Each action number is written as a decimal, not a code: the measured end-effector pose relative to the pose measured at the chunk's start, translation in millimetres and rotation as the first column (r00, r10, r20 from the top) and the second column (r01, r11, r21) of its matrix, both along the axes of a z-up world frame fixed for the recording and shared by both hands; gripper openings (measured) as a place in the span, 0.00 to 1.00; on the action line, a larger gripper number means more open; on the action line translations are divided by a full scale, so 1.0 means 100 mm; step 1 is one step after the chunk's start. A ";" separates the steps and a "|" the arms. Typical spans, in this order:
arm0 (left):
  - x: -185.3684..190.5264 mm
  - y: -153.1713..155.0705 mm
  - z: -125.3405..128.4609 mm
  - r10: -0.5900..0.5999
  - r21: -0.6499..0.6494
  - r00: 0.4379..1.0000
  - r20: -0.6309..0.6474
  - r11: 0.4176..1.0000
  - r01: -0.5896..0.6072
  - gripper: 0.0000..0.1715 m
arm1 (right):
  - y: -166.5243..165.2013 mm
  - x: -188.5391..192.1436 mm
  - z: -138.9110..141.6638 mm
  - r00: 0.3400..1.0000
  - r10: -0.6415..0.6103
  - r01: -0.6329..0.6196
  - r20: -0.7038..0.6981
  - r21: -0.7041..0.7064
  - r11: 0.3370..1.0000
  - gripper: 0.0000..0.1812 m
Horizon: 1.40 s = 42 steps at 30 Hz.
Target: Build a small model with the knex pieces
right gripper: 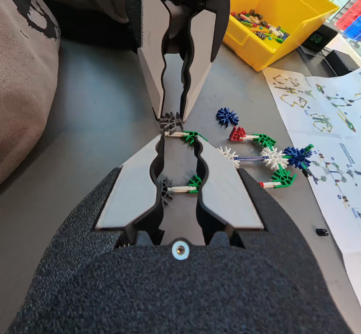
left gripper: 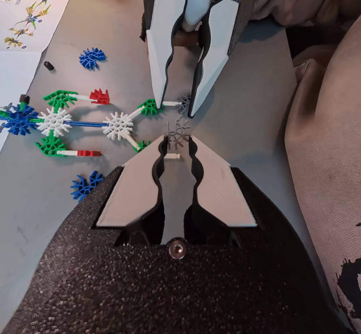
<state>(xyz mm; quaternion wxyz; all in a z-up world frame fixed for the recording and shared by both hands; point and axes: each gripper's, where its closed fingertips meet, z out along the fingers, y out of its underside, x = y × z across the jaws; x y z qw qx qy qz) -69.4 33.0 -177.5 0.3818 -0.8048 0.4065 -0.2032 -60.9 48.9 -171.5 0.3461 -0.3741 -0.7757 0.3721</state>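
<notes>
- So, the left gripper (left gripper: 178, 138) has its fingers pinched on a loose grey star piece (left gripper: 178, 133), held up just above the grey table (right gripper: 97, 109).
- Just below that piece, toward 6 o'clock in the left wrist view, lies a short white stick (left gripper: 172, 156). Its end is bare and the grey piece is not on it yet.
- The right gripper (right gripper: 179, 138) has its fingers spread apart. Between them lies the other white stick (right gripper: 181, 188), which already has its own grey end piece (right gripper: 166, 190).
- Both sticks belong to the toy model (left gripper: 53, 122), which stretches toward 9 o'clock in the left wrist view. It has white stars, green pieces, red tips and a blue star, all joined.
- Two blue pieces (left gripper: 91, 58) (left gripper: 86, 185) lie loose beside it.
- In the right wrist view, a yellow bin (right gripper: 252, 50) of spare parts sits at 1 o'clock and a picture sheet (right gripper: 322, 125) at 3 o'clock.
</notes>
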 end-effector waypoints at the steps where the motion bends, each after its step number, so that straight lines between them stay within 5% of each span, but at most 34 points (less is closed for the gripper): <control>1: 0.04 -0.01 -0.01 -0.008 -0.021 1.000 0.024 1.000 0.009 0.12 | -0.02 0.00 0.02 1.000 0.015 -0.014 -0.024 0.022 1.000 0.16; 7: 0.18 -0.10 0.10 -0.036 -0.163 0.959 0.281 0.983 0.085 0.12 | -0.25 0.13 0.15 0.980 0.158 -0.134 -0.124 0.186 0.973 0.20; 10: 0.23 -0.14 0.14 -0.047 -0.195 0.940 0.338 0.973 0.119 0.11 | -0.30 0.13 0.18 0.975 0.172 -0.137 -0.141 0.231 0.963 0.07; 13: 0.23 -0.13 0.21 -0.035 -0.207 0.916 0.399 0.970 0.127 0.12 | -0.29 0.15 0.21 0.981 0.145 -0.131 -0.125 0.120 0.984 0.05; 16: 0.13 -0.03 0.30 0.007 -0.156 0.908 0.419 0.986 0.064 0.13 | -0.18 0.14 0.35 0.996 0.058 -0.070 -0.067 -0.203 0.977 0.02; 20: 0.08 0.02 0.40 0.012 -0.079 0.913 0.408 0.997 0.022 0.13 | 0.01 0.06 0.47 0.997 -0.021 0.064 0.074 -0.647 0.760 0.02; 23: 0.08 0.10 0.40 0.066 -0.099 0.897 0.437 0.995 -0.024 0.06 | 0.08 0.03 0.45 0.987 0.001 0.132 0.161 -0.815 0.564 0.02; 28: 0.11 0.17 0.42 0.155 -0.232 0.815 0.559 0.972 -0.026 0.06 | 0.09 0.02 0.43 0.980 0.031 0.165 0.196 -0.889 0.428 0.02; 31: 0.11 0.20 0.42 0.201 -0.287 0.774 0.601 0.957 -0.026 0.03 | 0.13 0.01 0.43 0.980 0.018 0.174 0.199 -0.897 0.406 0.02; 35: 0.12 0.18 0.56 0.208 -0.328 0.673 0.710 0.943 0.054 0.02 | 0.09 0.04 0.60 0.998 0.021 0.046 0.064 -0.876 0.480 0.05; 38: 0.11 0.14 0.73 0.193 -0.323 0.567 0.801 0.937 0.137 0.02 | 0.00 0.12 0.80 0.992 0.033 -0.115 -0.124 -0.740 0.663 0.15; 42: 0.14 0.06 0.92 0.172 -0.304 0.415 0.893 0.912 0.276 0.02 | -0.10 0.13 0.80 0.958 0.018 -0.135 -0.285 -0.396 0.908 0.22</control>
